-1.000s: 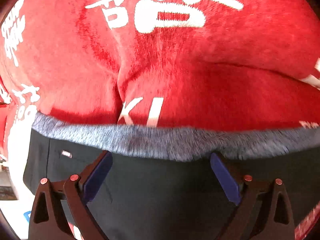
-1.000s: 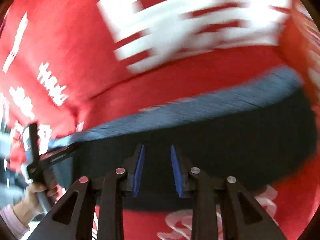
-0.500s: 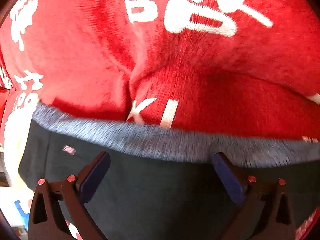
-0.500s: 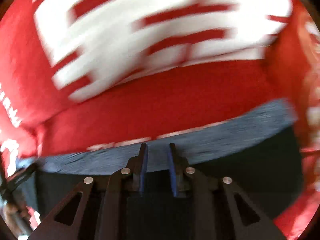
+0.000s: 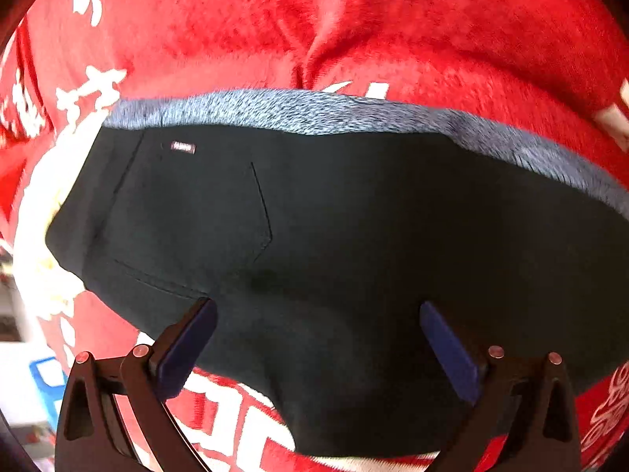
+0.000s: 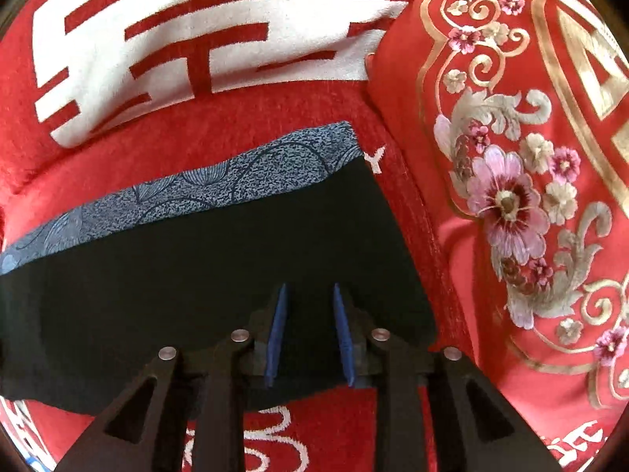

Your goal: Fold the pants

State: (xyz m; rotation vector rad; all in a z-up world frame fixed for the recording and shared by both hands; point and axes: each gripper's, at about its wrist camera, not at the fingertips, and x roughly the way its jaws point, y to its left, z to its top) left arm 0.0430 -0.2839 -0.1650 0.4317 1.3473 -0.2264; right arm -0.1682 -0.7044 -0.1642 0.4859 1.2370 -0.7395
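Black pants (image 5: 354,236) lie folded flat on a red blanket, with a blue-grey patterned waistband (image 5: 314,112) along the far edge and a back pocket at left. My left gripper (image 5: 316,310) is open and empty, its blue pads wide apart above the near part of the pants. In the right wrist view the pants (image 6: 196,259) end at a right-hand edge. My right gripper (image 6: 308,295) hovers over their near right corner, its pads a narrow gap apart with nothing between them.
The red blanket (image 5: 432,23) with white characters covers the surface around the pants. A red floral-patterned cushion or quilt (image 6: 530,157) lies just right of the pants. A white and blue object (image 5: 35,377) shows at the lower left edge.
Both grippers have drawn back from the pants, so more of the black fabric and the waistband shows. The right gripper has moved toward the pants' right edge and its pads have parted slightly.
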